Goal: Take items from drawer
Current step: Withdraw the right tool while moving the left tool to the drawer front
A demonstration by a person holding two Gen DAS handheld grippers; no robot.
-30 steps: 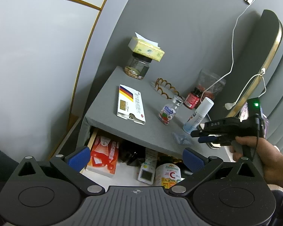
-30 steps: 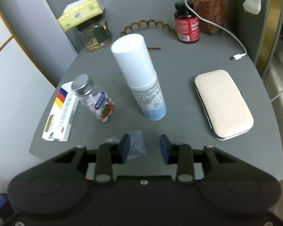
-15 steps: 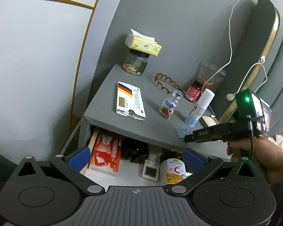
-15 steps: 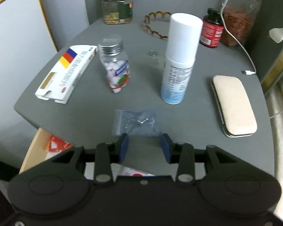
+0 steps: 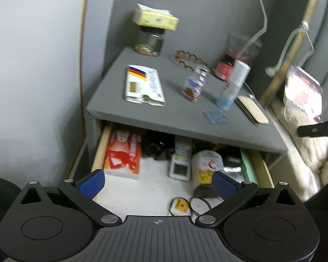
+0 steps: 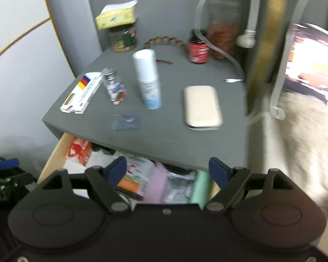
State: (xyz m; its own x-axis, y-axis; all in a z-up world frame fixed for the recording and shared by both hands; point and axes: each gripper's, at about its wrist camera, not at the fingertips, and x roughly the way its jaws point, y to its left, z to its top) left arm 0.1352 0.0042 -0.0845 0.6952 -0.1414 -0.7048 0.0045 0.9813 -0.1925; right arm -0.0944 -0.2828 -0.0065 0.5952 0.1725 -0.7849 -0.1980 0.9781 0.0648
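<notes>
The open drawer (image 5: 102, 146) under the grey nightstand top (image 5: 164, 118) holds an orange-red packet (image 5: 123, 152), a white meter (image 5: 180, 163), a vitamin C tub (image 5: 205, 172) and a yellow tag with a black cord (image 5: 180, 206). My left gripper (image 5: 157, 181) is open and empty above the drawer's front. My right gripper (image 6: 167, 170) is open and empty above the drawer's right side (image 6: 52, 159), over an orange box (image 6: 135, 179), a pink item (image 6: 156, 183) and a mint green box (image 6: 200, 185). A small clear bag (image 6: 126, 122) lies on the top.
On the nightstand stand a white spray can (image 6: 147, 80), a small candy bottle (image 6: 114, 87), a flat white box (image 6: 82, 93), a beige case (image 6: 202, 107), a red pill bottle (image 6: 198, 48) and a jar with a tissue pack (image 6: 121, 37). The bed (image 6: 299, 144) lies to the right.
My right gripper has pulled back from the nightstand top, leaving the small clear bag there, and its jaws have opened wide. My left gripper has moved nearer the drawer, showing more of its contents.
</notes>
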